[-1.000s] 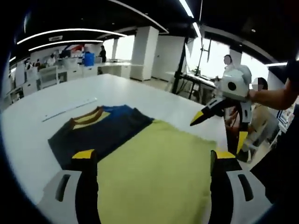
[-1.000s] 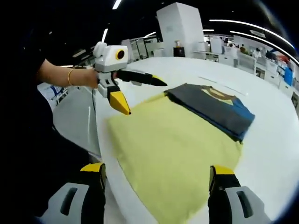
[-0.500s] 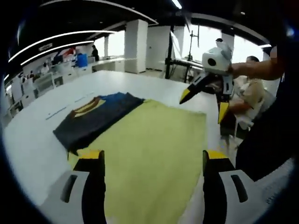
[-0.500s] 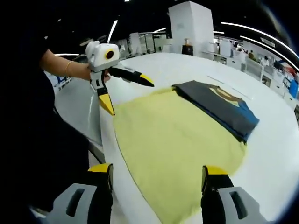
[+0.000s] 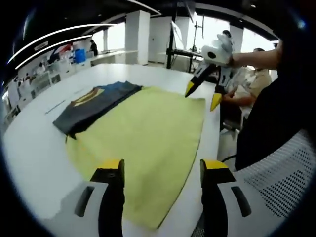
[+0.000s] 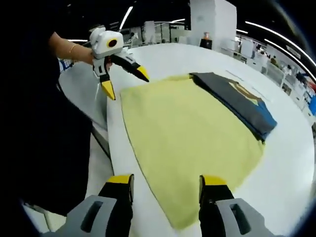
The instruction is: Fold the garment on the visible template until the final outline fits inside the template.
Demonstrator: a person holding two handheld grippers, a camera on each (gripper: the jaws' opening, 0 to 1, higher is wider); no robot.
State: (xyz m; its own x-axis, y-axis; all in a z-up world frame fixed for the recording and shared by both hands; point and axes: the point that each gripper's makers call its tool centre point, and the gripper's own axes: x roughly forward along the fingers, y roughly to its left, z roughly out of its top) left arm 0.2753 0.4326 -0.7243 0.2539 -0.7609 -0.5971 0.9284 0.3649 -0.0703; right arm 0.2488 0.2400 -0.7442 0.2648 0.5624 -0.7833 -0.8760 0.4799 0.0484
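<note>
Two-gripper folding task, seen from the two gripper-mounted cameras. A white table [image 5: 29, 148] carries a yellow template sheet [image 5: 143, 143], spread flat with one edge close to the table's near border. The garment [image 5: 91, 101], a dark grey top with yellow, brown and blue trim at the collar, lies folded into a compact oblong at the far side of the template, as both views show ( [image 6: 237, 101] in the right gripper view). Part of it rests on the yellow sheet; in the left gripper view its outer edge appears to overhang onto bare table, though the fisheye distortion makes the exact margin hard to judge. The left gripper [image 5: 160, 165] hangs above the near edge of the template with its jaws apart and nothing between them; it also appears in the right gripper view [image 6: 122, 81], held in a person's hand at the template's corner. The right gripper [image 6: 165, 180] is likewise spread and empty, poised over the opposite near edge, and shows in the left gripper view [image 5: 202, 95] near another corner. Judgement of progress: the folding itself looks largely complete, since the garment is far smaller than the template; what may remain is to shift it fully inside the yellow outline.
</note>
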